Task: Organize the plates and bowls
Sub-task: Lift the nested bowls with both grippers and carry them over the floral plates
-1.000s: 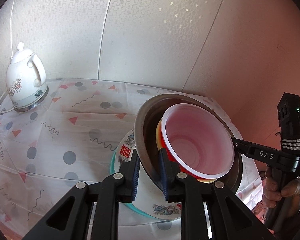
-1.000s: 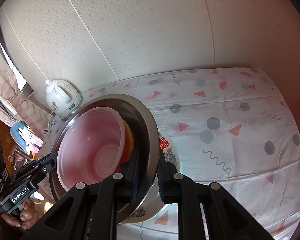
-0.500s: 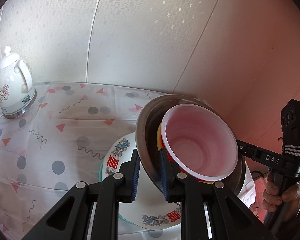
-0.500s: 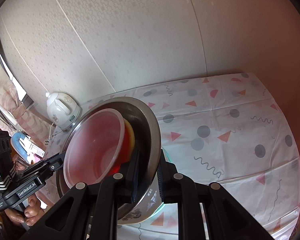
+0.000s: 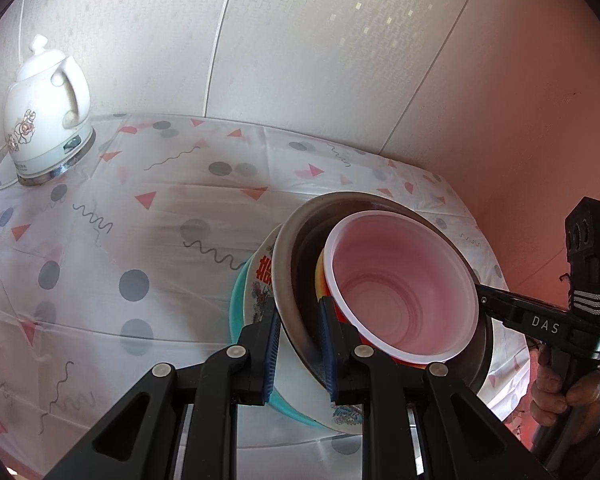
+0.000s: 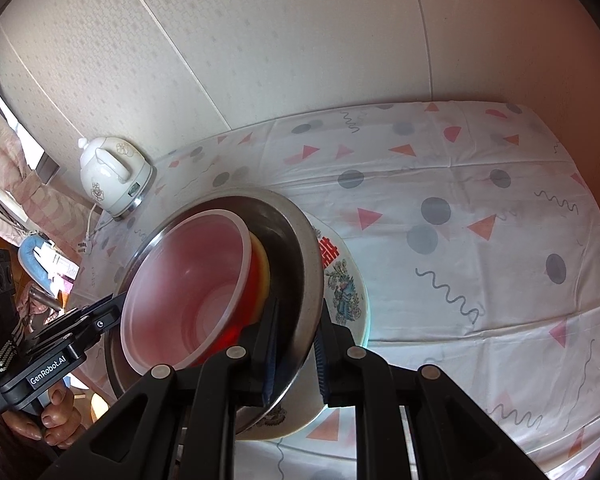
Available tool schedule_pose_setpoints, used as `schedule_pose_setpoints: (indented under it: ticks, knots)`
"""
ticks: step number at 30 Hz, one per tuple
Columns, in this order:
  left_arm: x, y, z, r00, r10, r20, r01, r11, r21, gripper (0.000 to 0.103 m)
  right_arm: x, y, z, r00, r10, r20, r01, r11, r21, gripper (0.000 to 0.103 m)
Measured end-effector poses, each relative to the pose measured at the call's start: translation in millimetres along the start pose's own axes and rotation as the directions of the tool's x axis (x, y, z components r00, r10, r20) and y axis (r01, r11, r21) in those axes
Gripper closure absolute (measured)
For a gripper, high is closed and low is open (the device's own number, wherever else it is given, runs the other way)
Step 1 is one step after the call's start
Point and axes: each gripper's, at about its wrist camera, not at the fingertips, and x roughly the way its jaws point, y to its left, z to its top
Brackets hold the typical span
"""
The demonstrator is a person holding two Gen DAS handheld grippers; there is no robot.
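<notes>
While both jaws clamp its rim, steel bowl (image 5: 290,280) tilted, mouth facing right.

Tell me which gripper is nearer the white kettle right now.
Left. The left gripper clamps the steel bowl rim on the side toward the kettle; the right gripper clamps the opposite rim, farther away.

The bench (image 6: 480,208) lies bare under its patterned cloth across the whole stretch toward the wall and out to the right, so a gripper could pass freely there. The white electric kettle (image 5: 46,110) blocks the far left corner. Near the front edge, the steel bowl (image 5: 290,280) and the plates (image 6: 350,288) below it fill the space.
</notes>
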Motion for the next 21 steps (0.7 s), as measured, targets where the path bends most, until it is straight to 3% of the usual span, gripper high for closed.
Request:
schedule_pose_setpoints:
  ticks: [6,21]
  knots:
    - [11.1,5.2,-8.6,0.999,0.015,-0.031,-0.015,1.0,-0.007,0.084,17.2,0.0,-8.0,0.999,-0.037,-0.04,0.037,0.999,-0.013,0.087]
    - [22.1,-3.1,-10.6,0.998,0.025,-0.051,-0.024,1.0,0.009,0.084,18.8,-5.0,-8.4,0.995,-0.091,-0.028,0.09,0.995,-0.035,0.087]
